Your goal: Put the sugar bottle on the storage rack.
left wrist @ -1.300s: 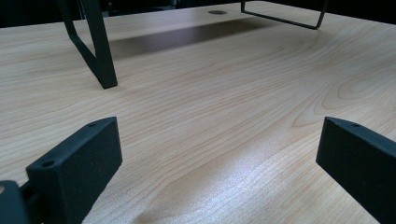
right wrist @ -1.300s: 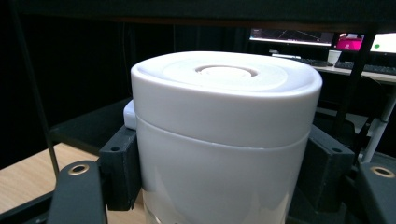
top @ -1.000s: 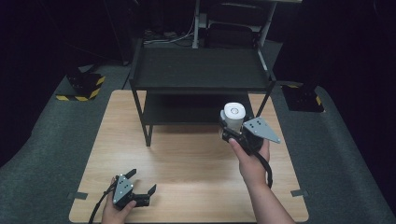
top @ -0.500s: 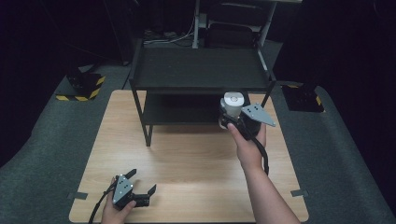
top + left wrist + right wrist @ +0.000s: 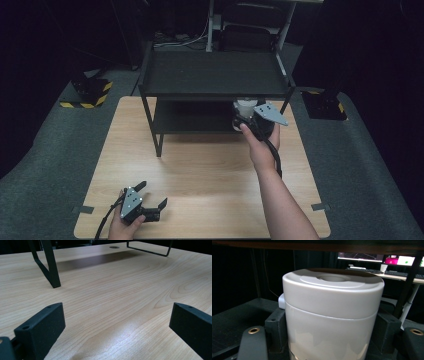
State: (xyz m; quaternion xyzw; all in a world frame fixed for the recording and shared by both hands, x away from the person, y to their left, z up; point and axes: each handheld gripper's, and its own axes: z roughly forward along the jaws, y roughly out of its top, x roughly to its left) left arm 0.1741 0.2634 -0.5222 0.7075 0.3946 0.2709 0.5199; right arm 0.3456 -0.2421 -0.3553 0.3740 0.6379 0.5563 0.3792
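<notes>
The white jar (image 5: 333, 315), clamped by the right gripper (image 5: 250, 120) (left gripper (image 5: 150, 197) idle, jaws apart), is being slid onto the lower shelf (image 5: 192, 117); level lowering is needed.

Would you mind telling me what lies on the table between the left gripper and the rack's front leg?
Nothing: the left gripper view shows bare wooden table between the left gripper and the leg.

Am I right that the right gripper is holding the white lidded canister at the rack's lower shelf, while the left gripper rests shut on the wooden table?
Not quite: the left gripper rests on the wooden table with its jaws open, wide apart in the left gripper view. The right gripper does hold the white lidded canister at the rack's lower shelf.
</notes>
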